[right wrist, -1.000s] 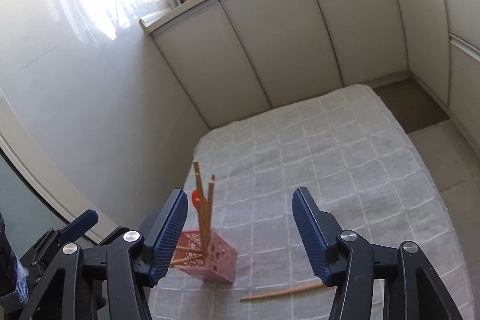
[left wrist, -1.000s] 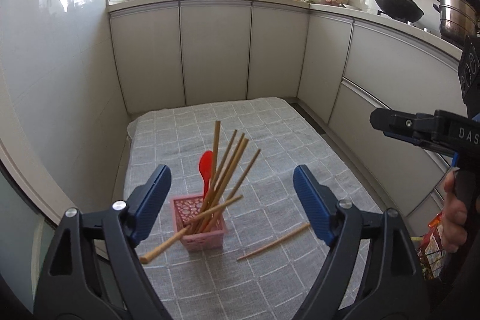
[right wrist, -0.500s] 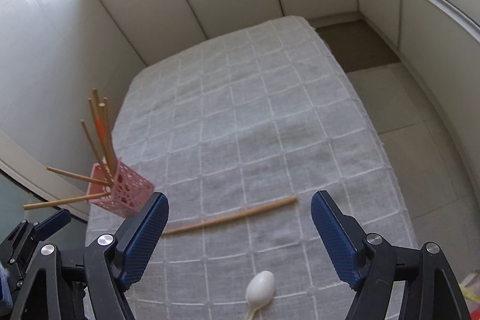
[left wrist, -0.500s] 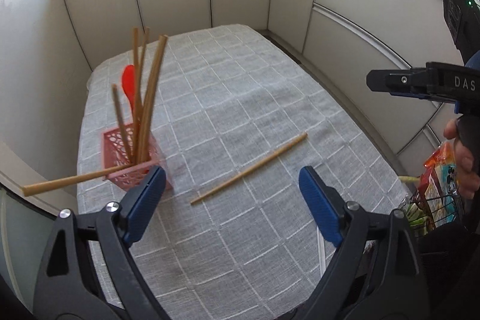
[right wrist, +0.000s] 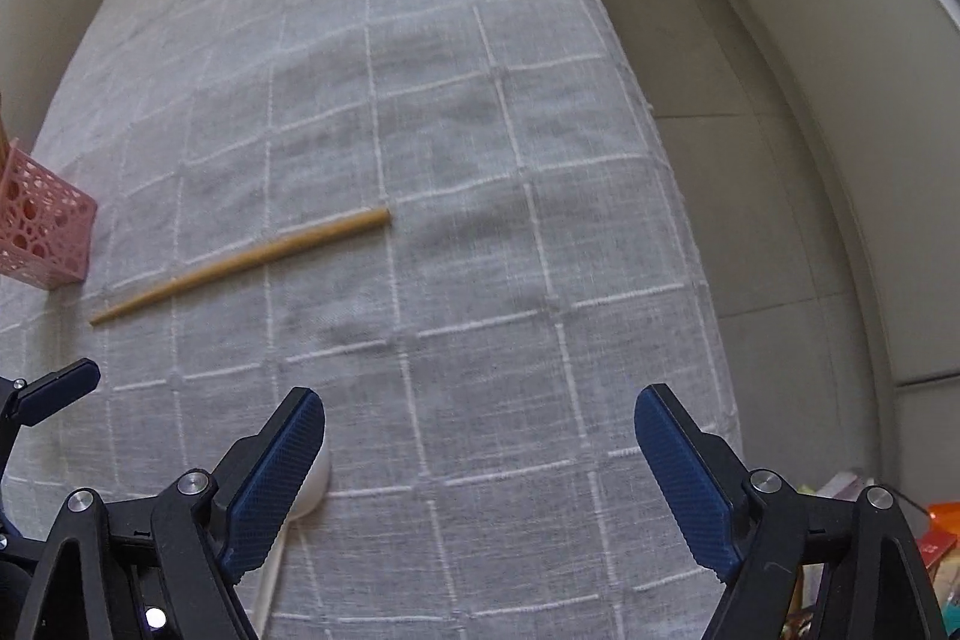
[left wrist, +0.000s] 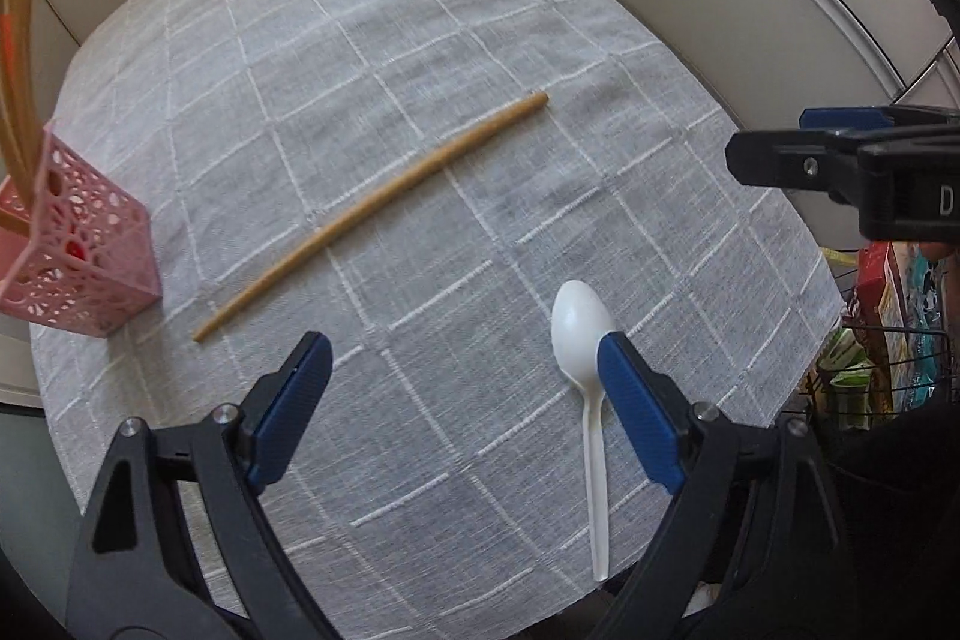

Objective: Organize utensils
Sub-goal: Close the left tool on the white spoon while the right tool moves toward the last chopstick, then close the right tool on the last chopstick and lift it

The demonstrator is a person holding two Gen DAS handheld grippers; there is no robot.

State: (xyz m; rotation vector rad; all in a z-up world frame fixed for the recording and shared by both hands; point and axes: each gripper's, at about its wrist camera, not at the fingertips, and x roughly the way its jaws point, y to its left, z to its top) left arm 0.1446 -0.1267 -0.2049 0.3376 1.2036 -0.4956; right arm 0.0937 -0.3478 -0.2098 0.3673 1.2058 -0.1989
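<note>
Beneath both of your grippers spreads the tabletop (left wrist: 456, 40), covered by a grey cloth with a white grid, its far end running out ahead of your fingers. Off to the far left of your left gripper (left wrist: 462, 358) stands the pink perforated holder (left wrist: 78, 262), upright, with several wooden chopsticks (left wrist: 21, 40) and something red rising out of it; from your right gripper (right wrist: 480, 424) the same holder sits at the extreme left edge. Your left gripper's jaws stand wide apart with only bare cloth between them. Your right gripper's jaws have just been opening and are also spread wide, nothing between them but cloth. Ahead of your left gripper, slanting from near the holder up toward the right, lies a single loose chopstick (left wrist: 372, 214), flat on the cloth and touching neither gripper. The white plastic spoon (left wrist: 579, 322) lies just beyond your left gripper's right finger, bowl forward, handle trailing back beside that finger; your right gripper's left finger partly hides it.
</note>
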